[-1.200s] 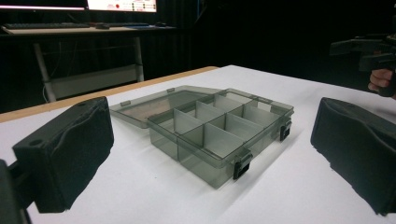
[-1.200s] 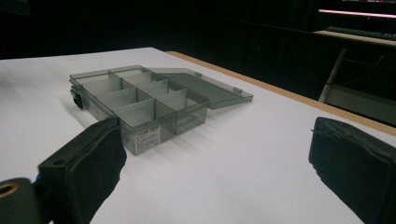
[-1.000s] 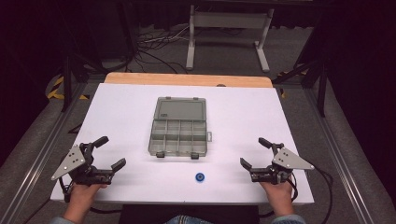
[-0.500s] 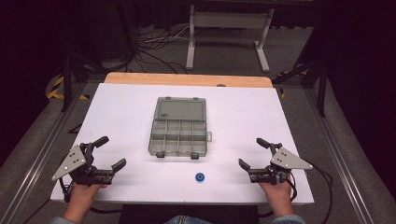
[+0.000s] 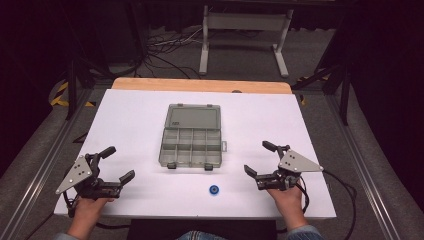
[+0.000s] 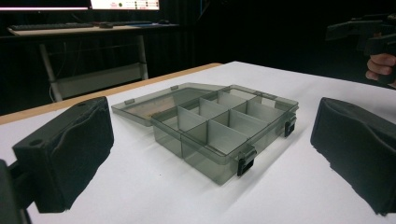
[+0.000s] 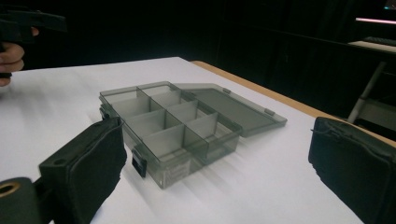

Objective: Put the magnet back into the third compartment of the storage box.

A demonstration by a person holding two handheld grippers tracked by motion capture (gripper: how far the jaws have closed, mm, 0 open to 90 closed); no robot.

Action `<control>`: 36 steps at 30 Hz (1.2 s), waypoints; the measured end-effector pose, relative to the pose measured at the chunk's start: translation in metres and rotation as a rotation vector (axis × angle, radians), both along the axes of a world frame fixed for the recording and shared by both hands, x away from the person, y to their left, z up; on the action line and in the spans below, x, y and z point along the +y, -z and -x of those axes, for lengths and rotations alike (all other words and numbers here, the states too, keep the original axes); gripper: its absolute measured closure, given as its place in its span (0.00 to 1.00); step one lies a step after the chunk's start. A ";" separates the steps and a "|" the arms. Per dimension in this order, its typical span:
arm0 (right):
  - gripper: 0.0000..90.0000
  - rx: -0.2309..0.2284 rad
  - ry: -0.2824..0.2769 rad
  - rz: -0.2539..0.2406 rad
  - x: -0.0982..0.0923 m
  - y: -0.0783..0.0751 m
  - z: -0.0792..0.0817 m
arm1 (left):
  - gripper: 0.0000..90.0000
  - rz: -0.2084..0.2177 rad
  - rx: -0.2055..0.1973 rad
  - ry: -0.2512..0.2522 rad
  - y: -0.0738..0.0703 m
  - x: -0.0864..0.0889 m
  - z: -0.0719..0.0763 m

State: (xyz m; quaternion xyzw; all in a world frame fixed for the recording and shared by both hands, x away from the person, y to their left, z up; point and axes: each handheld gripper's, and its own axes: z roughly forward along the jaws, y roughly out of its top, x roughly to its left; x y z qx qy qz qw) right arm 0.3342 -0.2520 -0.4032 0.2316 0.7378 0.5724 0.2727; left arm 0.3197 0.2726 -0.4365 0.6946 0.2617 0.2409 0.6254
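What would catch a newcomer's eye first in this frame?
Probably the grey see-through compartment box in the middle of the white table, its lid flat open on the far side and the compartments looking empty. Next, the small blue round piece lying alone near the table's front edge. The left gripper and right gripper, both open, rest at the near corners, apart from box and piece.
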 end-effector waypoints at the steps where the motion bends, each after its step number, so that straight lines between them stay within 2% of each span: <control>1: 0.05 -0.002 -0.010 -0.001 0.003 -0.001 -0.002 | 0.00 0.001 0.000 0.001 0.000 0.000 0.000; 8: 0.05 0.015 -0.058 0.000 0.021 -0.010 -0.014 | 0.00 0.000 0.003 0.001 0.000 0.000 0.000; 11: 0.05 0.003 -0.083 0.008 0.028 -0.013 -0.018 | 0.00 -0.001 0.005 0.001 0.000 0.000 0.000; 14: 0.05 0.018 -0.105 0.007 0.034 -0.015 -0.021 | 0.00 -0.001 0.006 0.001 0.000 0.001 0.000; 17: 0.05 0.040 -0.116 0.020 0.039 -0.017 -0.023 | 0.00 -0.001 0.006 0.002 0.000 0.000 0.000; 24: 0.07 0.048 -0.138 0.027 0.045 -0.021 -0.025 | 0.00 -0.001 0.005 0.002 0.000 -0.001 0.000; 28: 0.10 0.095 -0.159 0.079 0.048 -0.023 -0.027 | 0.00 -0.004 0.005 0.000 0.000 0.000 0.000; 29: 0.10 0.095 -0.159 0.079 0.048 -0.023 -0.027 | 0.00 -0.004 0.005 0.000 0.000 0.000 0.000; 31: 0.10 0.147 -0.175 0.125 0.051 -0.026 -0.029 | 0.00 -0.003 0.006 0.000 0.001 0.000 0.000; 32: 0.11 0.173 -0.178 0.176 0.053 -0.029 -0.030 | 0.00 -0.002 0.004 -0.002 0.001 0.000 0.000; 33: 0.11 0.184 -0.181 0.205 0.055 -0.031 -0.030 | 0.00 -0.004 0.005 -0.001 0.000 0.000 0.000; 34: 0.11 0.184 -0.181 0.205 0.055 -0.031 -0.030 | 0.00 -0.005 0.005 -0.001 0.000 0.000 0.000; 36: 0.12 0.208 -0.190 0.262 0.058 -0.035 -0.030 | 0.00 -0.003 0.005 -0.003 0.001 0.000 0.000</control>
